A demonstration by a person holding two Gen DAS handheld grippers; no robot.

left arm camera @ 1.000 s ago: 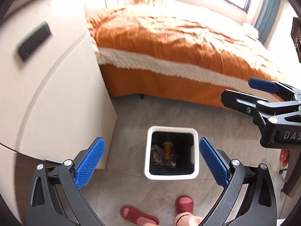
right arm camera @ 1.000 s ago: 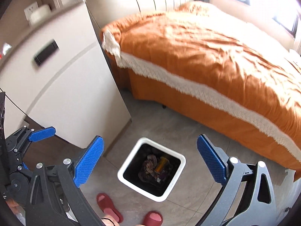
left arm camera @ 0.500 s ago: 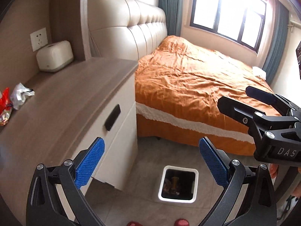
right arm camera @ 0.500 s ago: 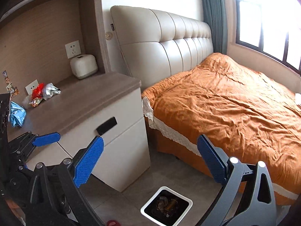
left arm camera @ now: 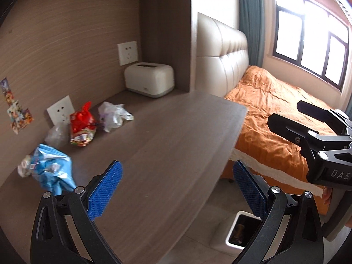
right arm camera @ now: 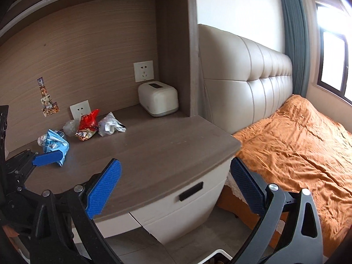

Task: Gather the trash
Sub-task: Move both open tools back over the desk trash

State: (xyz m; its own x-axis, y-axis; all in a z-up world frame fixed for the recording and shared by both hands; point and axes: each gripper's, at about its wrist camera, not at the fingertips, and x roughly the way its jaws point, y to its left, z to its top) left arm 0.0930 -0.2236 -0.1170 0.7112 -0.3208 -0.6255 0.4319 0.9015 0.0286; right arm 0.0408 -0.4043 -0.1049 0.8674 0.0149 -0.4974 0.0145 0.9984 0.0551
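Several crumpled wrappers lie at the back left of the wooden nightstand top [left arm camera: 167,145]: a blue bag [left arm camera: 49,171] [right arm camera: 55,143], a red snack bag [left arm camera: 82,124] [right arm camera: 88,125], a silvery white wrapper [left arm camera: 113,115] [right arm camera: 109,124] and a clear one [left arm camera: 57,134] [right arm camera: 70,127]. My left gripper [left arm camera: 177,189] [right arm camera: 47,157] hangs open over the top, just right of the blue bag, nothing in it. My right gripper [right arm camera: 176,188] [left arm camera: 290,121] is open and empty above the nightstand's front edge. The white bin [left arm camera: 236,232] stands on the floor below right, with trash inside.
A white tissue box [left arm camera: 149,79] [right arm camera: 158,98] sits in the back corner under a wall socket [right arm camera: 143,70]. The bed with an orange cover [right arm camera: 297,149] lies to the right, its padded headboard [right arm camera: 248,83] behind. The nightstand drawer handle [right arm camera: 191,191] faces front.
Both cameras have swung up from the floor bin to the nightstand top, and the wrappers have come into view. Both grippers stay open and empty.
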